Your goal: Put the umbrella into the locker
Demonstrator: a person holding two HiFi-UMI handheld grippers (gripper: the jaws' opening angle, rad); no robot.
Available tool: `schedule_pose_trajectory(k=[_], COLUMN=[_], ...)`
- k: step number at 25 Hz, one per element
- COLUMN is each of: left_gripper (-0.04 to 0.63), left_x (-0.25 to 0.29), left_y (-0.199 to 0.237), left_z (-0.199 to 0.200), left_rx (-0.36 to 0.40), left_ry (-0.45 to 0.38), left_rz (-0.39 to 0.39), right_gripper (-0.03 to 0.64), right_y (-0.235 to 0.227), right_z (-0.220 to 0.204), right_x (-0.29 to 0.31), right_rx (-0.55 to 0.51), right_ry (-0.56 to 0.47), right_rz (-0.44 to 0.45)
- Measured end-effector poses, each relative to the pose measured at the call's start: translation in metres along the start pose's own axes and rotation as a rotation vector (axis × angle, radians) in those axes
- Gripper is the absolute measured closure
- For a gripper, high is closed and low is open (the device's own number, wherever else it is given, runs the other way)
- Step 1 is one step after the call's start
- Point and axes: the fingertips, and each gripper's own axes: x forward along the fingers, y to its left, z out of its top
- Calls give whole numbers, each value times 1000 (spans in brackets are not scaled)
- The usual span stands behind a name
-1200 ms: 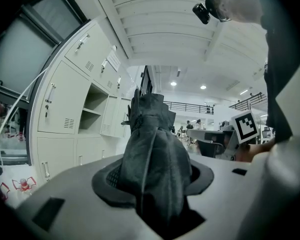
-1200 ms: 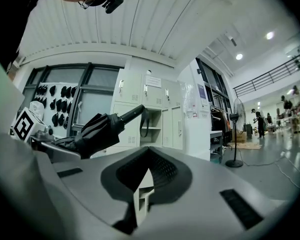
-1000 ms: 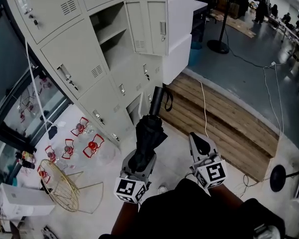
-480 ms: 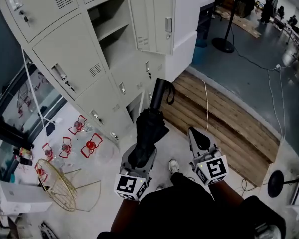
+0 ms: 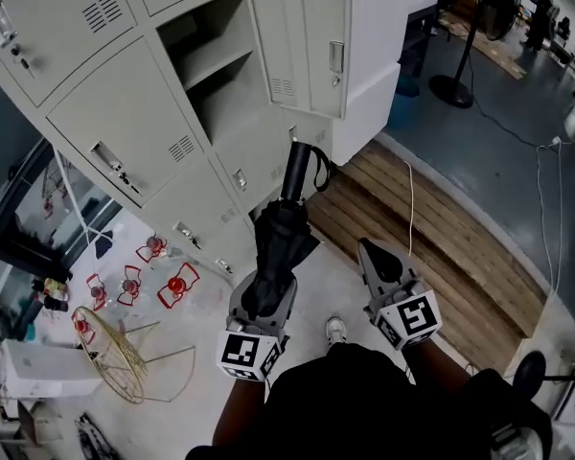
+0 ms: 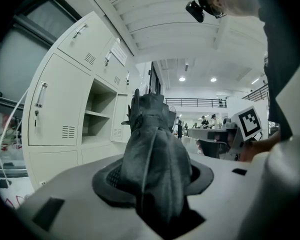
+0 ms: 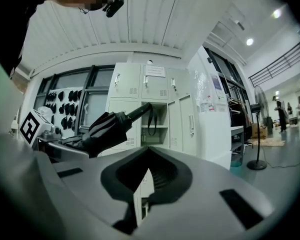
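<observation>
Locker [image 5: 125, 132] door [image 5: 311, 51] stood open far ahead; wooden pallet [image 5: 441, 247] right. Left gripper [image 5: 265, 290] clenched folded black umbrella [image 5: 283, 233], handle toward locker; right gripper [image 5: 374, 257] closed, empty.

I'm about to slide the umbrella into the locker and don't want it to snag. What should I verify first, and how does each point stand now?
1. Left tongs clamped on the folded black fabric umbrella: ok.
2. Grey metal locker compartment open, its door swung aside: ok.
3. Black handle leads toward the lockers, not yet inside: ok.
4. Enough depth under the inner shelf for the umbrella's length: cannot tell.
5. Wrist strap dangles loose off the handle and might catch an edge: not ok.
6. Right tongs empty, beside the umbrella and apart from it: ok.
</observation>
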Motion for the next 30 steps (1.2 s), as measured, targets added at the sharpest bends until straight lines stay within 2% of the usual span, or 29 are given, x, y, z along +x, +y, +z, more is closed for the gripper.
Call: schedule_pose_trajectory(k=[14,21,26,30], left_gripper=[377,377,377,377], left_x=[66,89,106,122], left_y=[26,57,89,119], left_z=[11,16,21,27], left_rx=[-8,2,4,16], left_ry=[1,3,-1,-7], left_rz=[141,197,226,243], right_gripper=[618,618,618,618], right_y=[-54,-66,-66,-65], right_z=[-1,-15,-12,-12], right_x=[62,101,147,185], right_rx=[23,28,40,24], right_ry=[-23,25,-12,-1], right_rz=[141,177,215,238])
